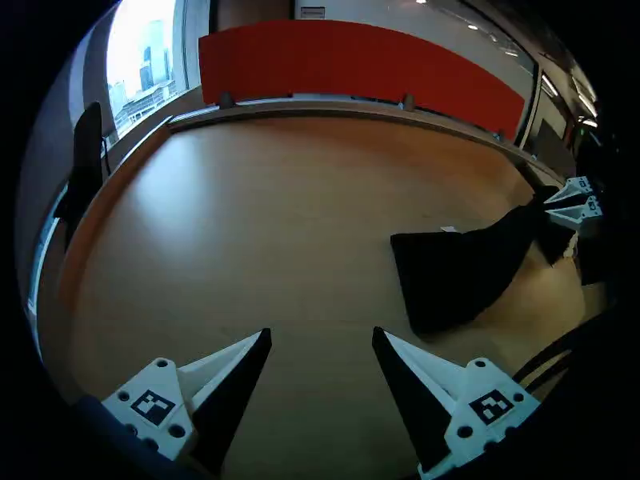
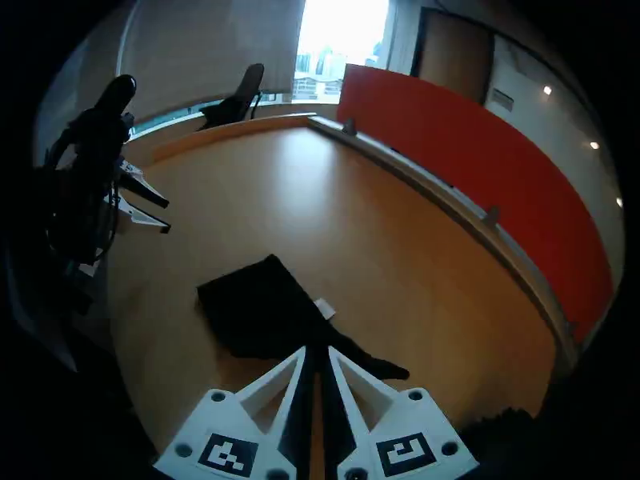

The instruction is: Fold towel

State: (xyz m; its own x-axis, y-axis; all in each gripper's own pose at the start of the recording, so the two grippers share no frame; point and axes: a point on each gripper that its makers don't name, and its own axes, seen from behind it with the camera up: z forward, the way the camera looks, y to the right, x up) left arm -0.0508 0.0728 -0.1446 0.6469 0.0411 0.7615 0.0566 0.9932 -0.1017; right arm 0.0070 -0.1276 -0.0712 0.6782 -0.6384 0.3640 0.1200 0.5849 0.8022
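**Left gripper view.** The left gripper (image 1: 320, 352), lower centre, has its fingers spread wide and holds nothing. The black towel (image 1: 456, 276) lies right of it on the wooden table (image 1: 264, 224), with one corner lifted to the right gripper (image 1: 552, 202) at the right edge.

**Right gripper view.** The right gripper's fingers, bottom centre, are nearly together and pinch a drawn-out towel corner. The rest of the towel lies flat just above them.

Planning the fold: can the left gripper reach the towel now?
Probably yes: the left gripper is open, and only bare table lies between it and the towel, whose far corner the right gripper holds.
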